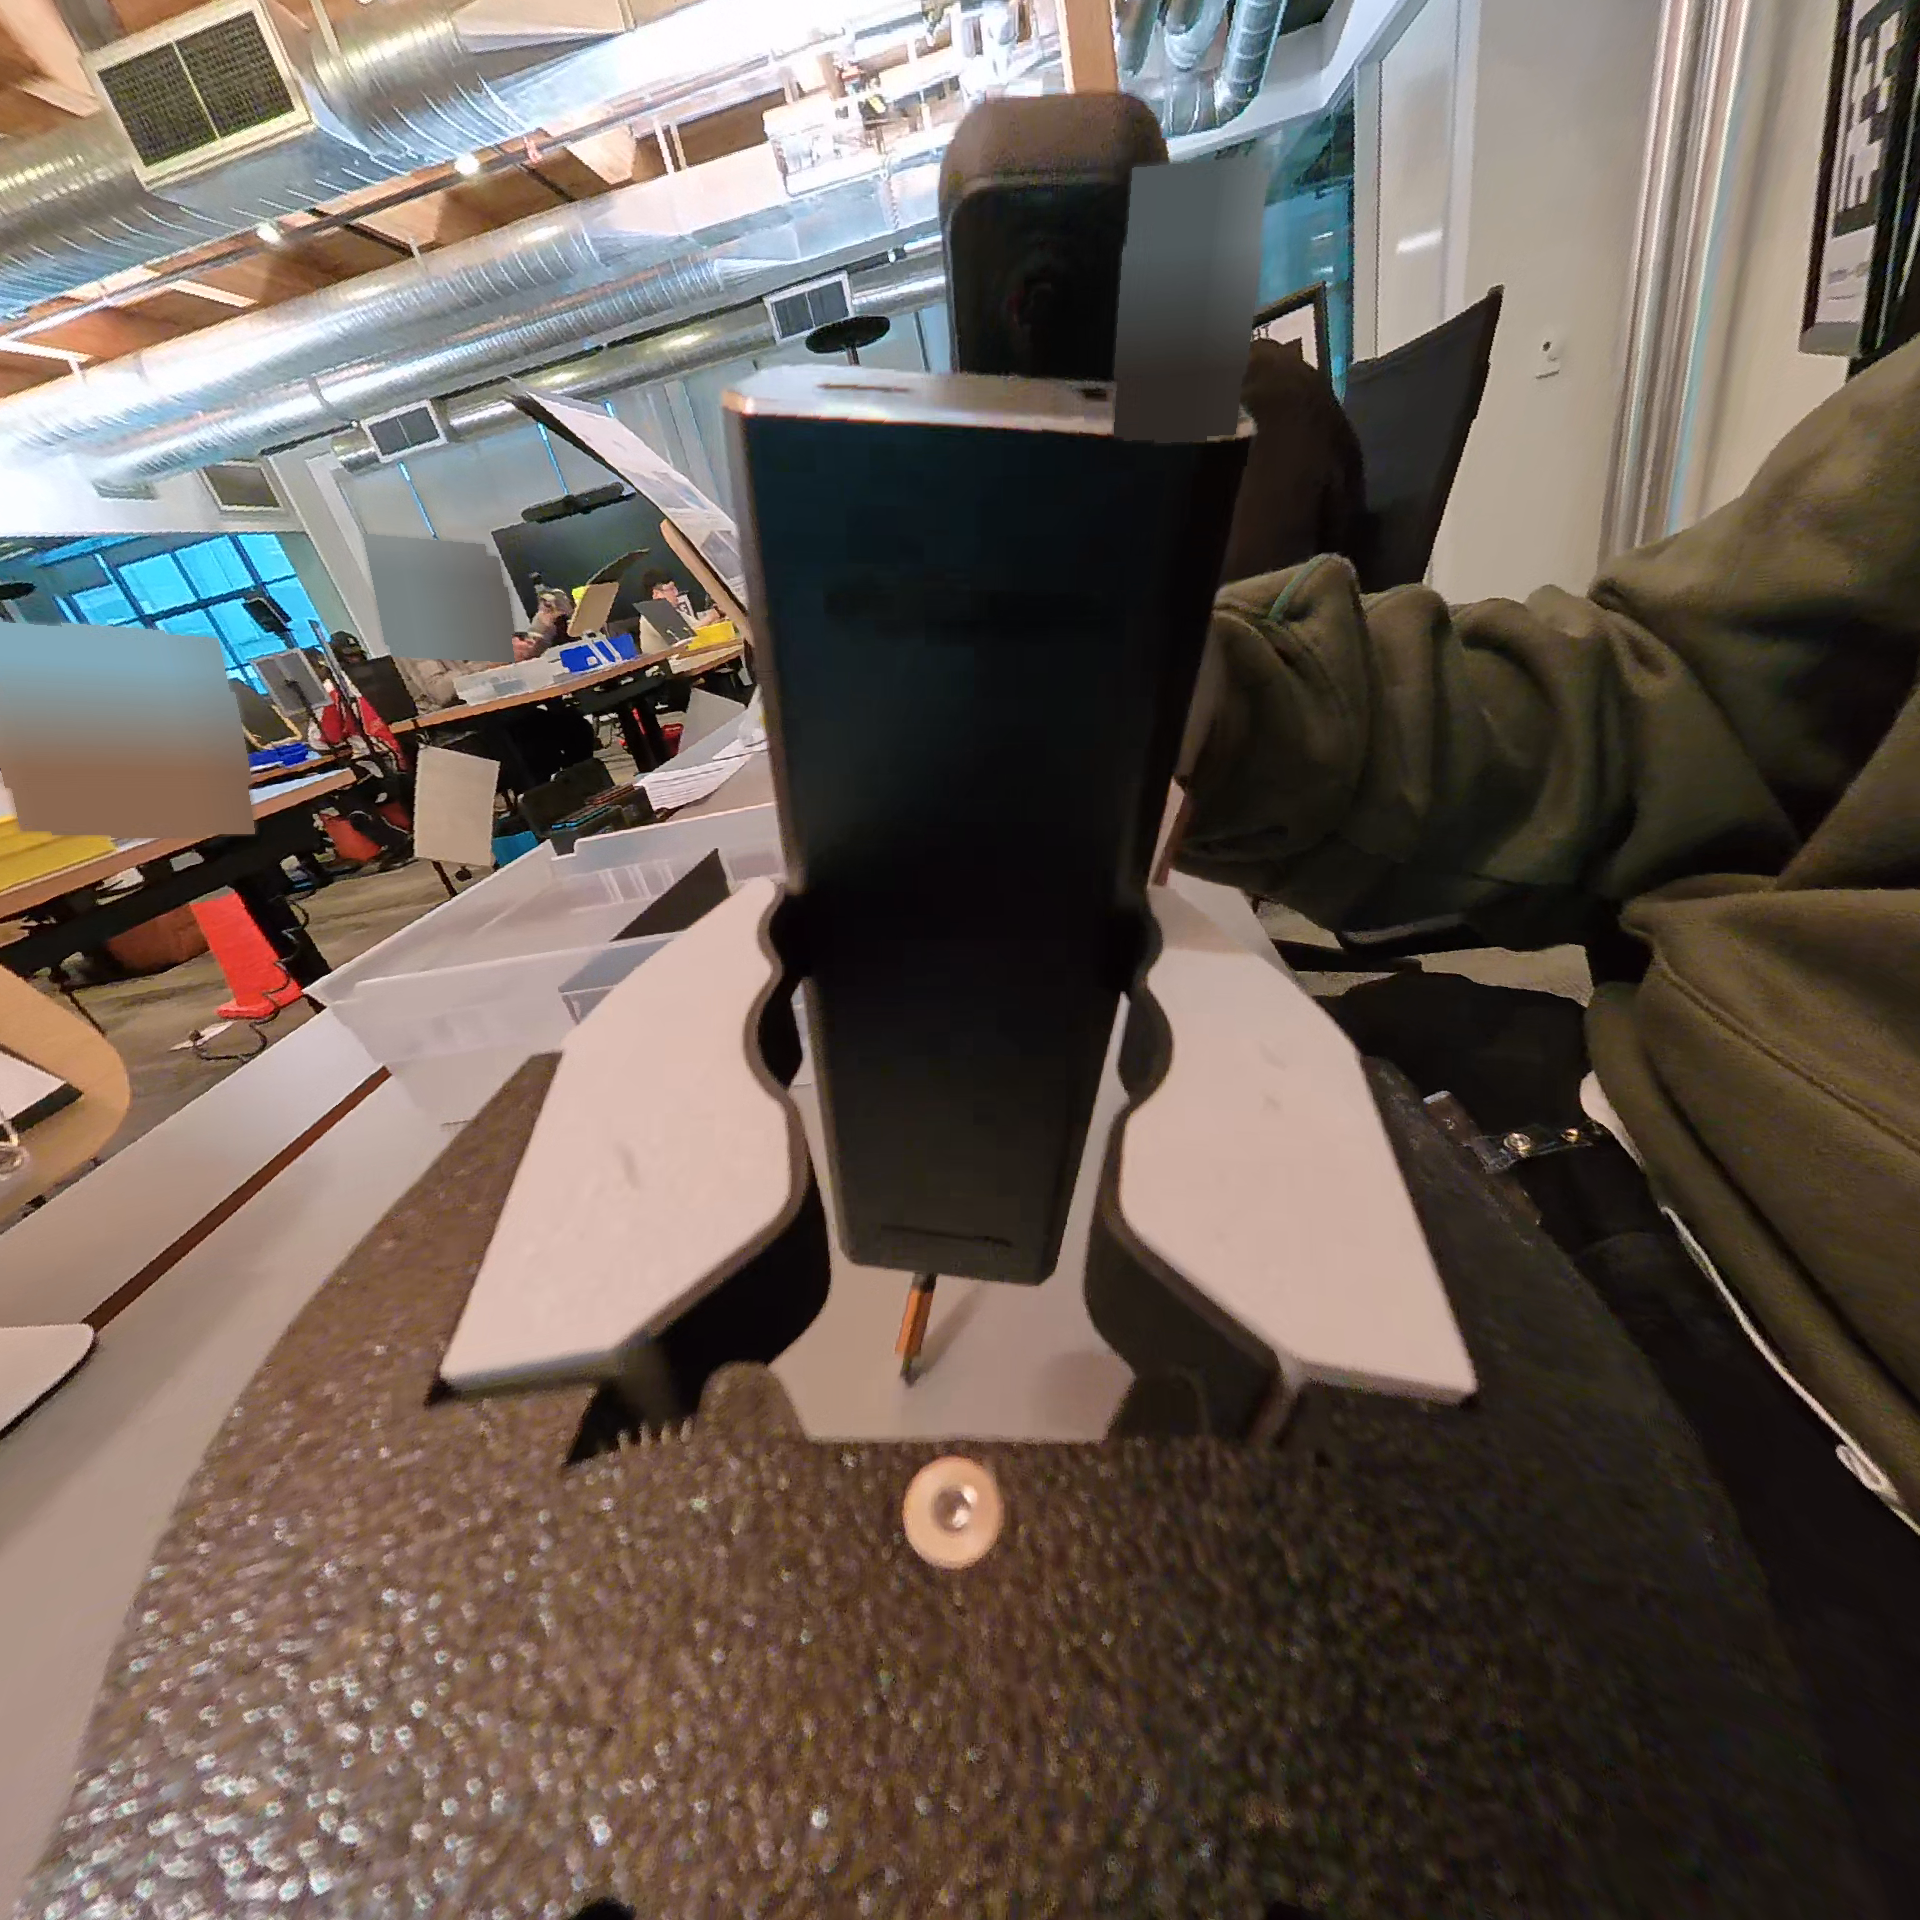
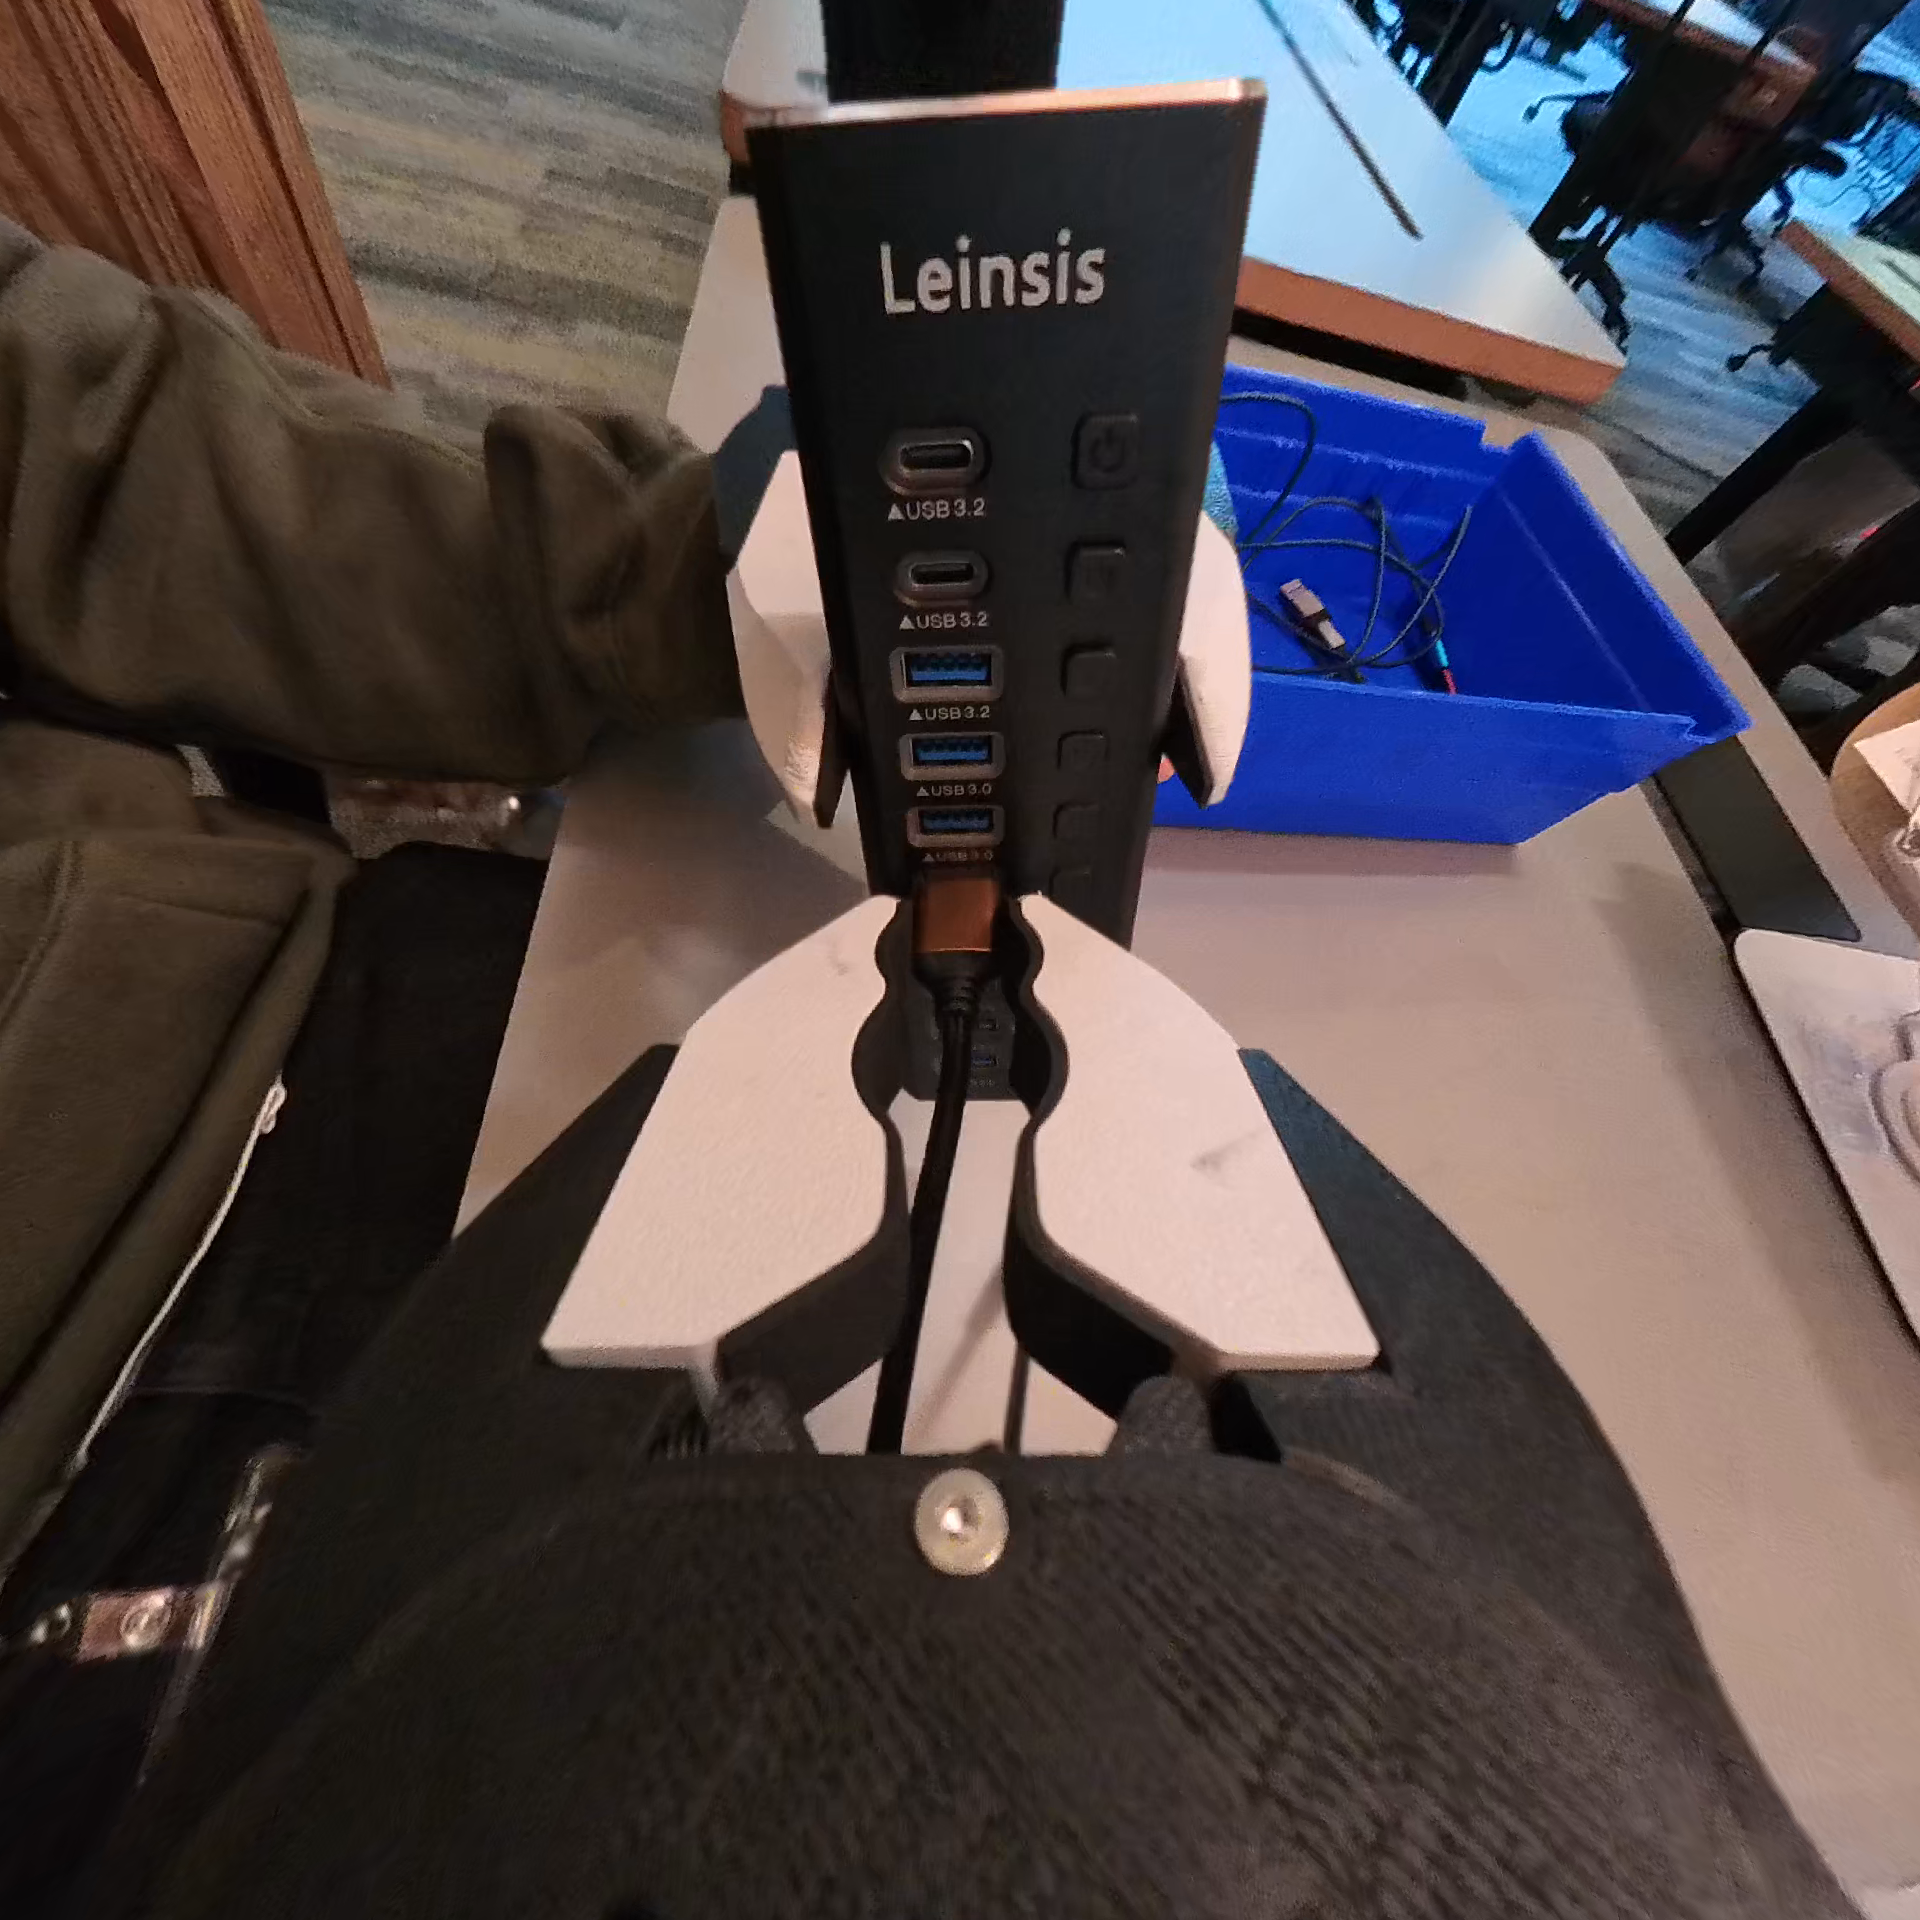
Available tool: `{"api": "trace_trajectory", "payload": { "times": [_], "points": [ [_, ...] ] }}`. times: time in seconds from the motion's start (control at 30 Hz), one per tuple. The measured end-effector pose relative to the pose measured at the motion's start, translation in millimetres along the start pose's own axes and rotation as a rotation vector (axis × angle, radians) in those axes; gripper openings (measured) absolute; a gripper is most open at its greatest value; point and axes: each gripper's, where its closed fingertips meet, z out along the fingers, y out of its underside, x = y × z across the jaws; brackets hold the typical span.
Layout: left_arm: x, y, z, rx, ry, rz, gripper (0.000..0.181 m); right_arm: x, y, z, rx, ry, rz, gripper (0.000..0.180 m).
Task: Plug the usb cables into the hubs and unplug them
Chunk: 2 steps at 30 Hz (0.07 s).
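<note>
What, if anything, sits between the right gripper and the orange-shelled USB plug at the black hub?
Nothing visible. The right gripper is shut on the orange-shelled USB plug, which sits at a port low on the black upright USB hub. Its black cable trails back between the fingers. The left gripper clamps the hub's sides, clear of the ports.

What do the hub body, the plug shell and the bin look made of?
Hub: likely brushed black anodised metal, going by fine grain and a bright bare edge on top. Plug shell: copper-toned, metallic sheen, probably metal. Blue bin: moulded plastic, uniform colour, slight gloss.
</note>
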Motion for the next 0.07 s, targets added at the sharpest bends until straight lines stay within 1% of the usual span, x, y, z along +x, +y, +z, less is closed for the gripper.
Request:
{"api": "trace_trajectory", "payload": {
  "times": [0.07],
  "points": [
    [0.7,1.6,0.4,-0.012,0.002,0.007,0.059,0.5,1.1,-3.8,-0.046,0.008,-0.039,0.016]
  ]
}}
